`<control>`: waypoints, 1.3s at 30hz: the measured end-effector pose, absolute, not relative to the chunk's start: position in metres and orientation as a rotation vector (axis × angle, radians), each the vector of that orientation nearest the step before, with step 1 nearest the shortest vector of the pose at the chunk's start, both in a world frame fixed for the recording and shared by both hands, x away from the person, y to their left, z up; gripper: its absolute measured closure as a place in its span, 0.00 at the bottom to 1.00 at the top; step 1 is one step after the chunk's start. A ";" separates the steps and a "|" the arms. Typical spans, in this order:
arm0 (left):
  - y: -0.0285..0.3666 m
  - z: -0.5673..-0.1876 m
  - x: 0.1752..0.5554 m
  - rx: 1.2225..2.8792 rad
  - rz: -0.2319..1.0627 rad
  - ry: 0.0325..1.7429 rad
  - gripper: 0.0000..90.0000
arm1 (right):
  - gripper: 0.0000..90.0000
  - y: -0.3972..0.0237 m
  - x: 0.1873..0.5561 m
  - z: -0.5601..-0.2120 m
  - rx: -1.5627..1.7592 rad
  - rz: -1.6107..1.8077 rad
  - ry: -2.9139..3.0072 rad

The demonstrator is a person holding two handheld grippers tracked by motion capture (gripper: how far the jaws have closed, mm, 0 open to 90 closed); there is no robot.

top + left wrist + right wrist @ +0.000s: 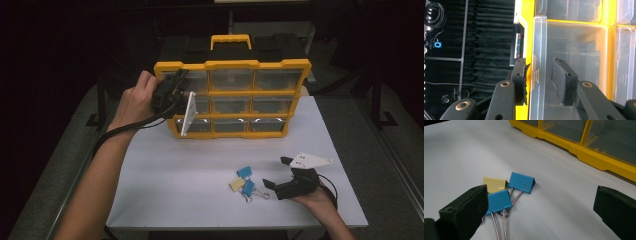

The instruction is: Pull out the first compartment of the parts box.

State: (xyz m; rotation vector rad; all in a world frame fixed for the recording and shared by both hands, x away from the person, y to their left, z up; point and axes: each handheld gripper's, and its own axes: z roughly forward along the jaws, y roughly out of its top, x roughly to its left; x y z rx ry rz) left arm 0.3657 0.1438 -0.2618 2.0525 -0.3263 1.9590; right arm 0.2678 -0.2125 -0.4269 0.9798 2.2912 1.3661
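Note:
A yellow-framed organizer (232, 64) with clear drawers stands upright at the back of the white table (200, 150). My left gripper (176, 86) is at its top-left drawer (196, 80). In the left gripper view the jaws of this gripper (540, 75) straddle the drawer's clear front lip (539, 37); one pad lies against it and a thin gap shows at the other. My right gripper (275, 172) rests open near the front right. Just ahead of it lie two blue binder clips (522, 182) (498, 201) and a yellow one (494, 184).
The organizer's yellow carry handle (230, 41) sticks up behind the drawers. Its bottom frame (584, 152) runs across the far side of the right gripper view. Dark curtains and cables surround the table.

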 end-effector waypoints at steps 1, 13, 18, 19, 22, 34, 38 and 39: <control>0.144 -0.262 0.366 2.053 1.960 -0.326 0.73 | 0.00 -0.212 0.268 -0.427 0.979 1.366 2.291; 0.144 -0.259 0.365 2.073 1.952 -0.313 0.85 | 0.00 -0.213 0.268 -0.427 0.980 1.366 2.290; 0.143 -0.260 0.365 2.071 1.956 -0.317 0.87 | 0.00 -0.212 0.267 -0.427 0.979 1.367 2.291; 0.143 -0.260 0.365 2.070 1.957 -0.319 0.87 | 0.00 -0.212 0.268 -0.427 0.979 1.364 2.292; 0.144 -0.259 0.365 2.070 1.951 -0.321 0.88 | 0.00 -0.212 0.268 -0.427 0.980 1.364 2.292; 0.145 -0.260 0.363 2.064 1.962 -0.333 0.88 | 0.00 -0.213 0.268 -0.427 0.985 1.366 2.294; 0.146 -0.260 0.361 2.060 1.963 -0.337 0.88 | 0.00 -0.213 0.268 -0.427 0.986 1.368 2.293; 0.146 -0.260 0.360 2.060 1.965 -0.339 0.88 | 0.00 -0.213 0.268 -0.427 0.985 1.367 2.293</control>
